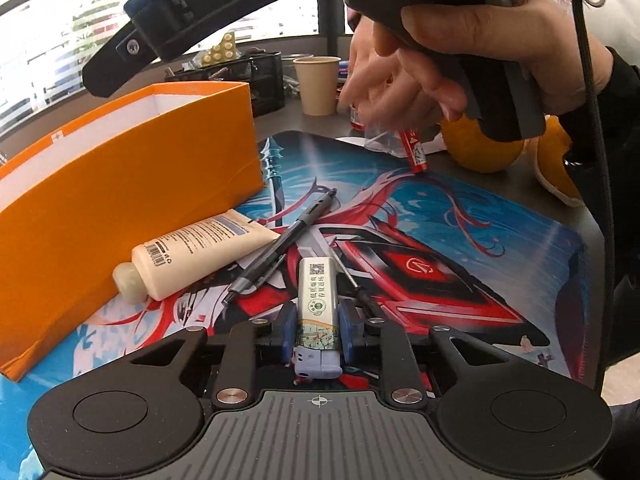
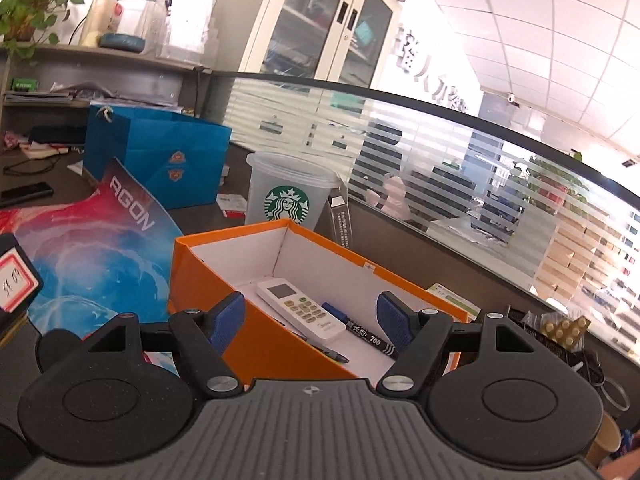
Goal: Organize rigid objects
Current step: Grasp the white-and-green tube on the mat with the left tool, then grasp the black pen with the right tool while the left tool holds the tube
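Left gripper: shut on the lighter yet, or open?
Shut. In the left wrist view, both blue pads of the left gripper press against the sides of the lighter.

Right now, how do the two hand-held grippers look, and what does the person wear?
Both the left gripper and the right gripper have black linkage arms, blue finger pads, silver pivot screws and a grey ribbed base. A black cable hangs beside a dark sleeve.

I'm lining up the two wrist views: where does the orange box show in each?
Left wrist: the orange box fills the left side, beside the cream tube on the printed mat.
Right wrist: it sits at centre, open, holding a white remote and a marker.
Shared landmark: the printed mat.
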`<state>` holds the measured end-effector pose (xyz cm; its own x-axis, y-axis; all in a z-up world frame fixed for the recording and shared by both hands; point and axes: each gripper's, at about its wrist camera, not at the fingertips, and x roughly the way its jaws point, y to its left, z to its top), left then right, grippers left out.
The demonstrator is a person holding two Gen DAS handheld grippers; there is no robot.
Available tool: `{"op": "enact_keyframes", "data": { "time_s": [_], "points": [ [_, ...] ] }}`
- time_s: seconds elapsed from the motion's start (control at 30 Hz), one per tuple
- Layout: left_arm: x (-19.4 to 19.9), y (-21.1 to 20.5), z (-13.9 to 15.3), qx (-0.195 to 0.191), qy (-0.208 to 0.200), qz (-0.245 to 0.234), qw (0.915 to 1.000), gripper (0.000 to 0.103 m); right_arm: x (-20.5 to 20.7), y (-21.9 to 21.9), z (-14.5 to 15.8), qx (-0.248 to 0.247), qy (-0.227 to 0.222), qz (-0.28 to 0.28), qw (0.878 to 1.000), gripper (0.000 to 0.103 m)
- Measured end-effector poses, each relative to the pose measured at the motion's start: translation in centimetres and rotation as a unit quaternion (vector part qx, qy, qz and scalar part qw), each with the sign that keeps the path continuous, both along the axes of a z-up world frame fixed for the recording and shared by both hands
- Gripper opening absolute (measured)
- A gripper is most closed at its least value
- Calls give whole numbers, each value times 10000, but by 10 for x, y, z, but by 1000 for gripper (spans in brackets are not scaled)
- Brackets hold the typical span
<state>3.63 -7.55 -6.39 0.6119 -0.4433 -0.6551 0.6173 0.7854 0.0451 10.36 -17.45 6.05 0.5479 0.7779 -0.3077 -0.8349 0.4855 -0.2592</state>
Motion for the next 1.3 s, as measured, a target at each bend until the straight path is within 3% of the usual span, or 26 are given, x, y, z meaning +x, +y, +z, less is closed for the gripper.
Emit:
{"op": "enact_keyframes", "data": {
  "time_s": [0.2,0.37,0.43,0.53,0.8,0.9,1.2,1.3],
  "points": [
    [-1,5,3,-80,0,89,9999,21,-15,-5,-9,221,319,-318,9987,73],
    [-1,18,4,-145,9,241,9996,20,-39,-11,-23,70,402,-1348,9900,72],
    [-1,23,3,-182,14,303,9994,20,-44,-19,-30,78,678,-1771,9818,71],
    [-1,29,4,-232,26,357,9991,20,-56,-22,-41,-264,729,-2178,9729,60],
    [-5,44,3,-253,-35,545,9982,20,-77,-8,-64,-689,1266,-2099,9670,52],
    [-5,48,3,-273,-29,602,9978,20,-83,-8,-72,-656,1476,-2131,9636,43],
    [-7,57,3,-295,-60,690,9972,20,-86,-11,-90,-574,1883,-2577,9460,39],
    [-8,59,3,-295,-58,695,9971,20,-87,-12,-96,-546,1945,-2680,9420,32]
  ]
}}
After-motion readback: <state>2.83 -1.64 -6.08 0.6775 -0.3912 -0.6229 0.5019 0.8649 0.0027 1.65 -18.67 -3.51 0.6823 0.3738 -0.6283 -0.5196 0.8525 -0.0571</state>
